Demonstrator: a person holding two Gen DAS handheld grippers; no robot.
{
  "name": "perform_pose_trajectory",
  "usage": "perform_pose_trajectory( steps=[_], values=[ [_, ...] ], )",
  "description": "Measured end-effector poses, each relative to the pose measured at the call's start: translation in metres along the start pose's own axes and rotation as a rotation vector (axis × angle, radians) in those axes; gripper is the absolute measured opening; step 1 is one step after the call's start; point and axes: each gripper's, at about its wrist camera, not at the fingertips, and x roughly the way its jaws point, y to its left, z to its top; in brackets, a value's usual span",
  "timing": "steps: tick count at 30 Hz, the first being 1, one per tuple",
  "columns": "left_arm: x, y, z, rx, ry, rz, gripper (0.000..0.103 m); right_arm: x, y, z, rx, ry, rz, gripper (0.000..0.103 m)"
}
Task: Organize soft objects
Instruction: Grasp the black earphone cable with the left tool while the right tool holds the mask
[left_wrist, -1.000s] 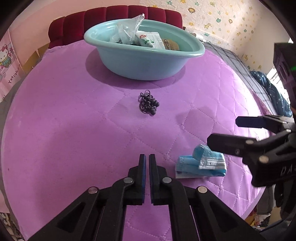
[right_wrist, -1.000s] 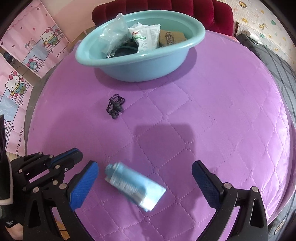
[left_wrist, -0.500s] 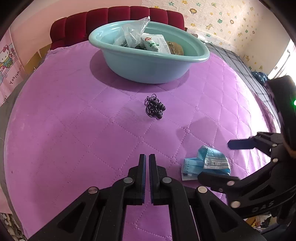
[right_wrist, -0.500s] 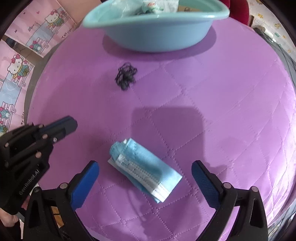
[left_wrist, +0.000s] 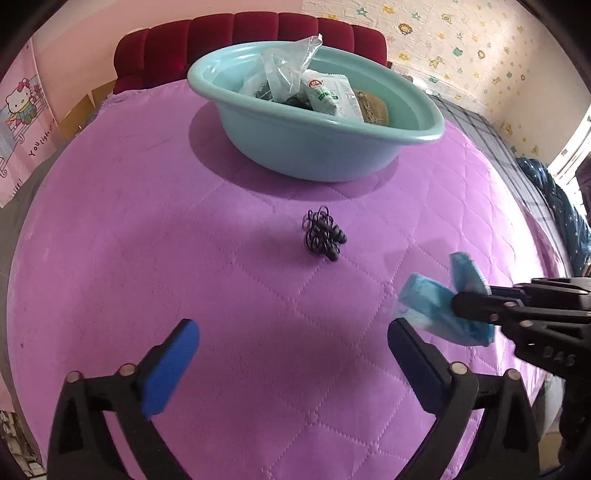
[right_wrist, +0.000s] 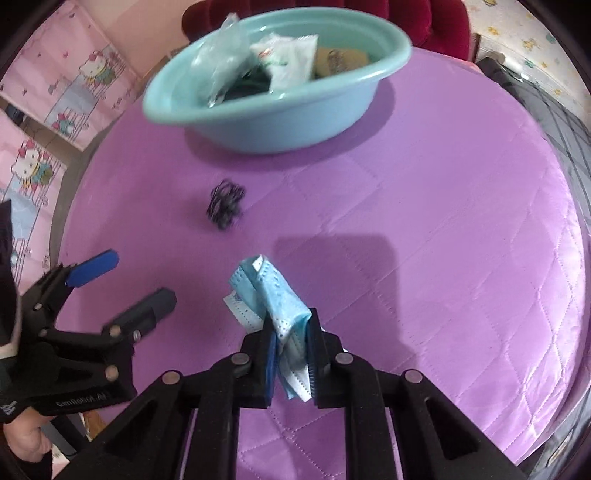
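Right tongs (right_wrist: 290, 343) pinching blue face masks (right_wrist: 273, 295), raised above the purple quilted bed (right_wrist: 443, 240); left tongs (left_wrist: 291, 354) spread wide, holding nothing; black earphones (left_wrist: 323, 236) lying between masks and teal basin (left_wrist: 314, 147).

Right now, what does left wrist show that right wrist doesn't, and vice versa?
Left wrist only: the left gripper seen from behind, jaws wide open over bare quilt, and yellow star wallpaper.

Right wrist only: the right gripper clamped on the blue face masks, Hello Kitty panels, and the person's hand.

Both: the teal basin holding packets, the black earphone tangle, the purple quilt, the masks.
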Motion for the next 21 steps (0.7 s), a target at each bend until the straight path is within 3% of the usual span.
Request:
perform_pose_trajectory(
  steps=[14,21],
  values=[
    [0.03,-0.013,0.034,-0.005,-0.043,0.044,0.103,-0.011,-0.028,0.021,0.05,-0.036,-0.001,0.014],
    [0.049,-0.017,0.047,-0.009,-0.031,0.022,0.102,-0.014,-0.042,0.023,0.069,-0.038,0.004,0.014]
  ],
)
